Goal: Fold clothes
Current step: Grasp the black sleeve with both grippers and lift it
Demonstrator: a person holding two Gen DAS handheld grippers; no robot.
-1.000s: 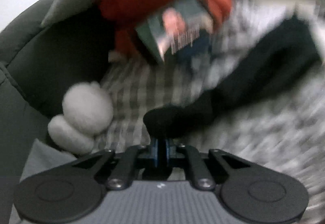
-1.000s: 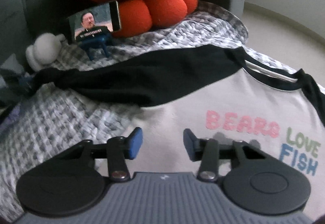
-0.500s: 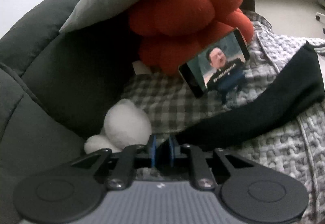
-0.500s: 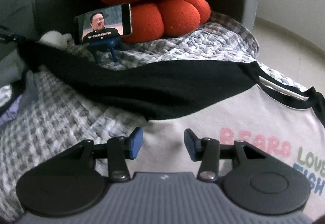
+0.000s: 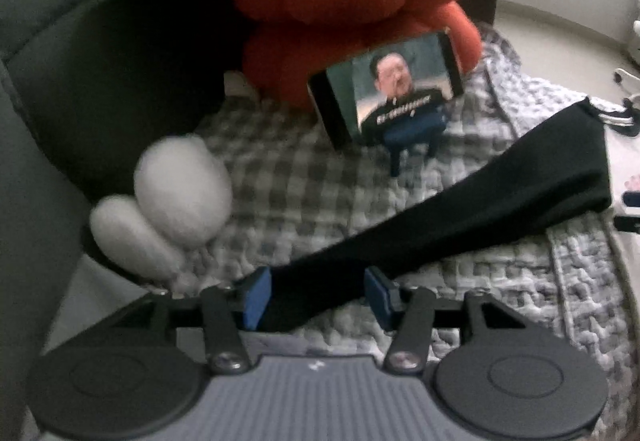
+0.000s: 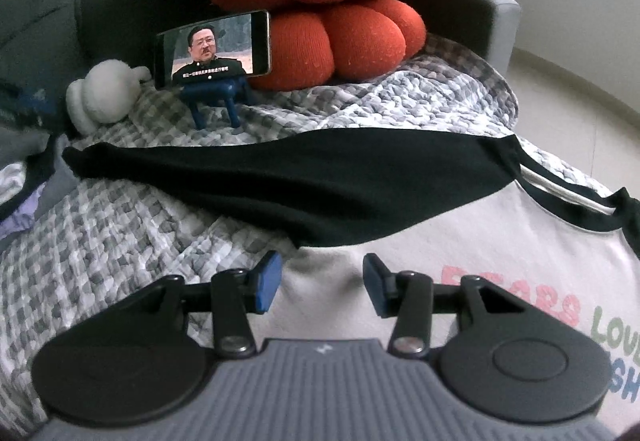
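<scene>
A white T-shirt (image 6: 460,241) with black sleeves and coloured lettering lies spread on the checked blanket. Its long black sleeve (image 6: 300,185) stretches flat to the left. In the left wrist view the cuff end of that sleeve (image 5: 440,225) lies between the blue pads of my left gripper (image 5: 316,295), whose jaws are opening; the pads stand apart from the cloth. My right gripper (image 6: 320,287) hovers open over the shirt's white body, nothing between its fingers.
A phone (image 6: 214,47) on a blue stand (image 6: 218,99) plays a video in front of a big orange knot cushion (image 6: 328,1). A small white plush (image 6: 100,99) sits by the dark grey sofa back (image 5: 100,73). The grey checked blanket (image 6: 100,241) covers the seat.
My left gripper was shut on the black sleeve's end and drew it out to the left; its jaws have now parted and the sleeve lies flat. The right gripper barely moved.
</scene>
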